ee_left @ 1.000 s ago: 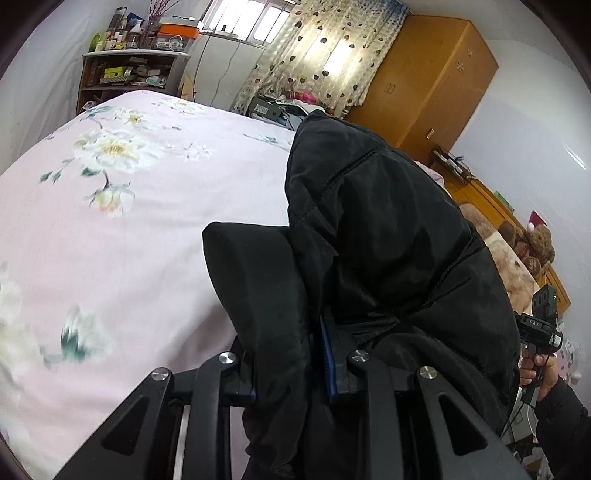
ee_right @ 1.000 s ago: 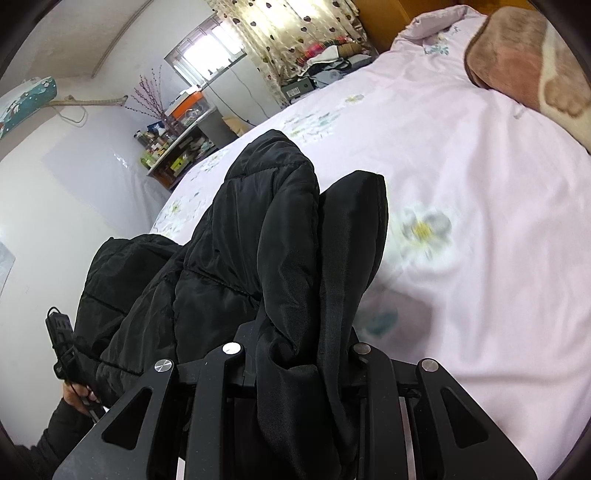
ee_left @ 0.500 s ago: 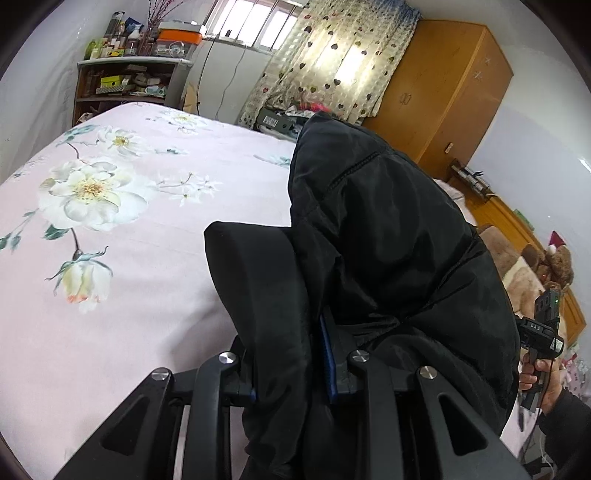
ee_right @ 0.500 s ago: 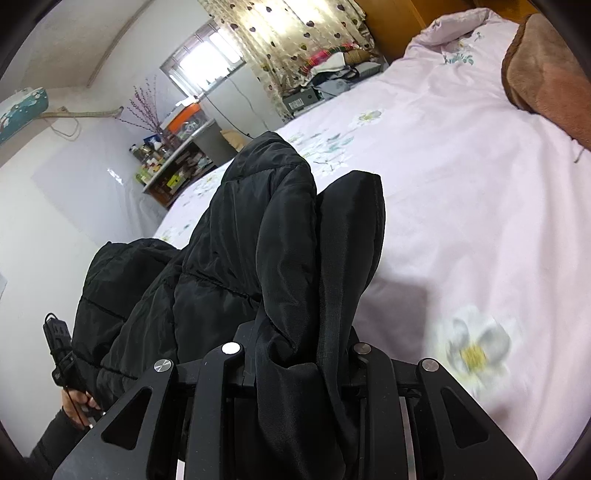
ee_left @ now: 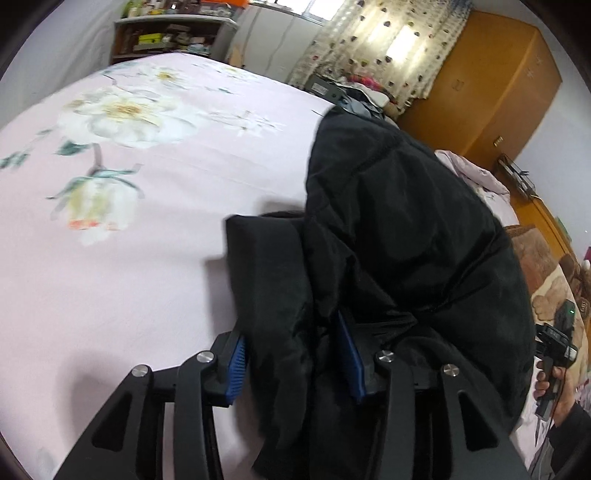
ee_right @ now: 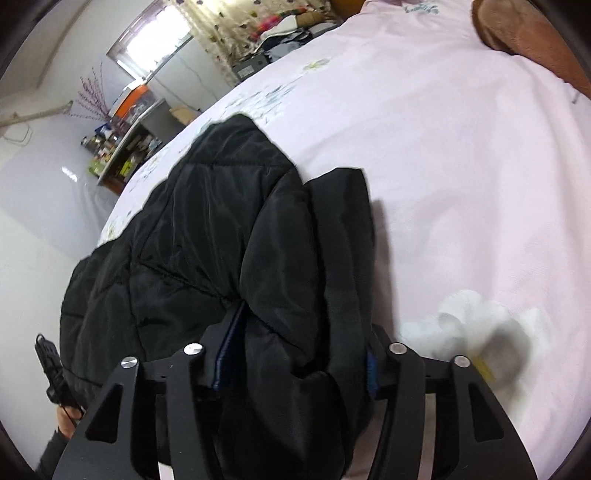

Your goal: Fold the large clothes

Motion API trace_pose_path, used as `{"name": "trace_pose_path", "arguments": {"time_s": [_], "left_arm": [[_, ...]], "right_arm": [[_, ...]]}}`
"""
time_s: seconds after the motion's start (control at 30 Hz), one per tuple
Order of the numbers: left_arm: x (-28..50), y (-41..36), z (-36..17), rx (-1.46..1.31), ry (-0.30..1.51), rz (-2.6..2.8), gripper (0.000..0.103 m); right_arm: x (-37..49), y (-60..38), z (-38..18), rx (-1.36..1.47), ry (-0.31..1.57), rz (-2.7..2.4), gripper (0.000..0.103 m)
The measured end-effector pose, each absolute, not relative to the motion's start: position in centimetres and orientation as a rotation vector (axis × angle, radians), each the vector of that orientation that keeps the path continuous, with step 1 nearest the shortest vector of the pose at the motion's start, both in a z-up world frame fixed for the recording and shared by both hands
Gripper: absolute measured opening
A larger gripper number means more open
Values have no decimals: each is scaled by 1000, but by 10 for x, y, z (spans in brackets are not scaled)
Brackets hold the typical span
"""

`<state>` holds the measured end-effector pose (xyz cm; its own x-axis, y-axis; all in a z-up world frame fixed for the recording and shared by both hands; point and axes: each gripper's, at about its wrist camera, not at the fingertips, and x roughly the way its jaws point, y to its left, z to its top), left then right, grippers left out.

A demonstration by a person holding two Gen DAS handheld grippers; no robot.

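Observation:
A large black puffer jacket (ee_left: 406, 229) hangs between both grippers just above a pink floral bedsheet (ee_left: 129, 240). My left gripper (ee_left: 295, 365) has a thick fold of the jacket between its blue-padded fingers, with the jaws spread wider than before. My right gripper (ee_right: 295, 365) holds another thick fold of the same jacket (ee_right: 221, 240) between its jaws, also spread wider. The jacket's far end touches the sheet (ee_right: 461, 184). Each view shows the other hand-held gripper at its edge, in the left wrist view (ee_left: 554, 350) and the right wrist view (ee_right: 51, 369).
A brown blanket (ee_right: 524, 33) lies at the head of the bed. A wooden wardrobe (ee_left: 487, 92) and curtained window (ee_left: 388, 44) stand beyond the bed. A cluttered shelf (ee_left: 166, 37) is at the far corner.
Both grippers have moved down toward the bed with the jacket. Both pairs of jaws have spread wider around the fabric, showing the blue pads.

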<state>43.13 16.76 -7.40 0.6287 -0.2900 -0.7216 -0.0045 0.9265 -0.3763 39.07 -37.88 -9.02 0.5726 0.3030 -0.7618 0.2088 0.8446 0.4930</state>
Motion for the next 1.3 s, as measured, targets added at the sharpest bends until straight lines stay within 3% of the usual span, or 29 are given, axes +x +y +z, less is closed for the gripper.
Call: {"name": "trace_pose_path", "arguments": {"time_s": [0.2, 0.3, 0.5, 0.77, 1.0, 1.3], "left_arm": [[386, 198, -30, -398, 747, -55, 47], [372, 175, -11, -361, 702, -123, 49], [413, 105, -41, -205, 810, -170, 49], [414, 97, -53, -206, 838, -128, 49], [368, 94, -14, -176, 816, -100, 49], [262, 74, 31, -169, 777, -130, 62]], "right_arm": [[347, -386, -35, 481, 835, -33, 59], [331, -373, -17, 460, 777, -27, 59], [351, -315, -47, 289, 899, 20, 59], [368, -313, -65, 229, 963, -24, 59], [329, -300, -27, 226, 935, -39, 59], [232, -255, 32, 222, 856, 1, 59]]}}
